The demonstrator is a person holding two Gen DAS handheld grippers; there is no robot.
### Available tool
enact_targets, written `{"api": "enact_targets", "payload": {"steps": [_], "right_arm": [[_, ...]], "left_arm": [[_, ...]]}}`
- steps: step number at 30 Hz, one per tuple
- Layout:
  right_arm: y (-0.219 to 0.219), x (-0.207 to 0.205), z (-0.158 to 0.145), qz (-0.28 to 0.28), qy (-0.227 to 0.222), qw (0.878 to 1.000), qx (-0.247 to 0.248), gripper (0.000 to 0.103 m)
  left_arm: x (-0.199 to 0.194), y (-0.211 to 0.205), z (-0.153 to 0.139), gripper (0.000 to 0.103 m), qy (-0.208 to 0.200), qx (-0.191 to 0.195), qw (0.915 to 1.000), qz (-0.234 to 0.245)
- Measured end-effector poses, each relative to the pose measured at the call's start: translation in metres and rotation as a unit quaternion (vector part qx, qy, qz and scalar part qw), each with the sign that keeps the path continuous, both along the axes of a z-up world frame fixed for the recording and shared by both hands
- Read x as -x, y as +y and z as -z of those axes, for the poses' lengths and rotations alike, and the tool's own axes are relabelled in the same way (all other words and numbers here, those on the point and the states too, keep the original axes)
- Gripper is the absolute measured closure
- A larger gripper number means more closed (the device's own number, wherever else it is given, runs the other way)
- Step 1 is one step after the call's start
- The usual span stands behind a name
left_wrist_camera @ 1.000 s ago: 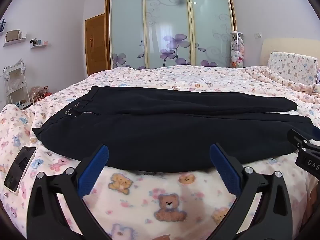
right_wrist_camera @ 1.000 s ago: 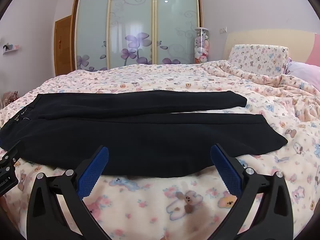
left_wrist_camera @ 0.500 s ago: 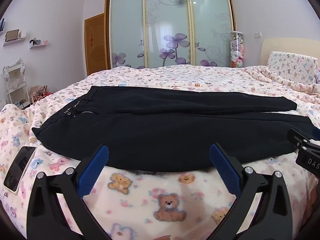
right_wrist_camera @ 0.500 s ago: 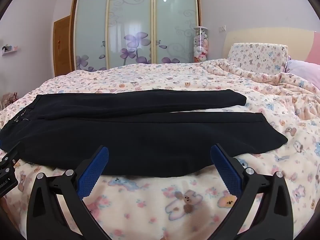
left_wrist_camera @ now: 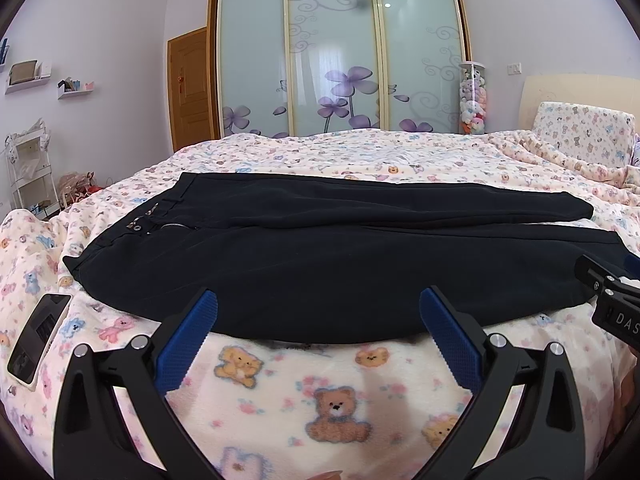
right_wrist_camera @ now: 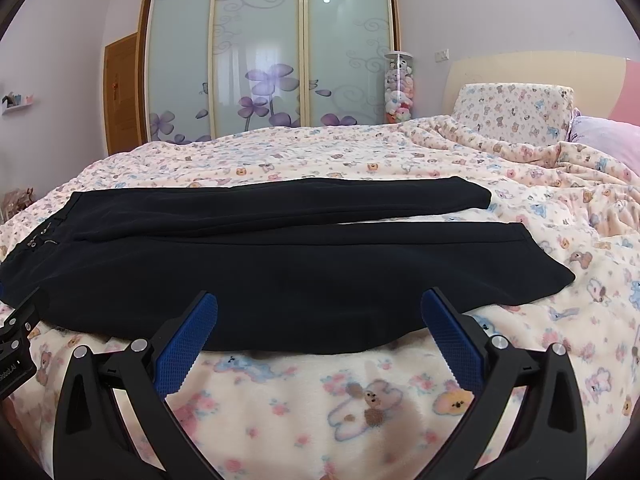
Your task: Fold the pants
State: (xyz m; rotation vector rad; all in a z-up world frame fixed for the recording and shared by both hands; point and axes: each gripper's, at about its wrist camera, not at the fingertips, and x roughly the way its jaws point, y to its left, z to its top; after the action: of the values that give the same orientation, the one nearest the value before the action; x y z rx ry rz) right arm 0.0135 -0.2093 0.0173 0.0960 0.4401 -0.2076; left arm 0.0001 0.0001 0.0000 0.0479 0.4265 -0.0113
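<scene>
Black pants (left_wrist_camera: 320,264) are laid flat across the teddy-bear blanket (left_wrist_camera: 336,400) on the bed, waist to the left, legs stretched to the right. The left gripper (left_wrist_camera: 318,312) is held wide open just in front of the pants' near edge, with nothing in it. The right gripper (right_wrist_camera: 319,312) is also spread wide and empty. A phone (left_wrist_camera: 38,336) is seen lying on the blanket at the left.

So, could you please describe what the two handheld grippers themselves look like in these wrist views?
Both look alike: the left gripper and right gripper have matte black plastic arms with triangular cut-outs and silver round bolts, each ending in blue fingers with a knurled, diamond-textured face. White lettering marks the body of each gripper where it shows at the edge of the other's view.
</scene>
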Motion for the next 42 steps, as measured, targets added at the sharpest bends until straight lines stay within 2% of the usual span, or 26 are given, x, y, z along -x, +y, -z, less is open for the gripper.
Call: {"api": "enact_targets", "payload": {"steps": [42], "right_arm": [[-0.0024, -0.0003, -0.0012, 0.001, 0.000, 1.000, -0.005, 0.001]], "left_arm": [[0.0000, 0.0000, 0.0000, 0.002, 0.001, -0.001, 1.0000, 0.000]]}}
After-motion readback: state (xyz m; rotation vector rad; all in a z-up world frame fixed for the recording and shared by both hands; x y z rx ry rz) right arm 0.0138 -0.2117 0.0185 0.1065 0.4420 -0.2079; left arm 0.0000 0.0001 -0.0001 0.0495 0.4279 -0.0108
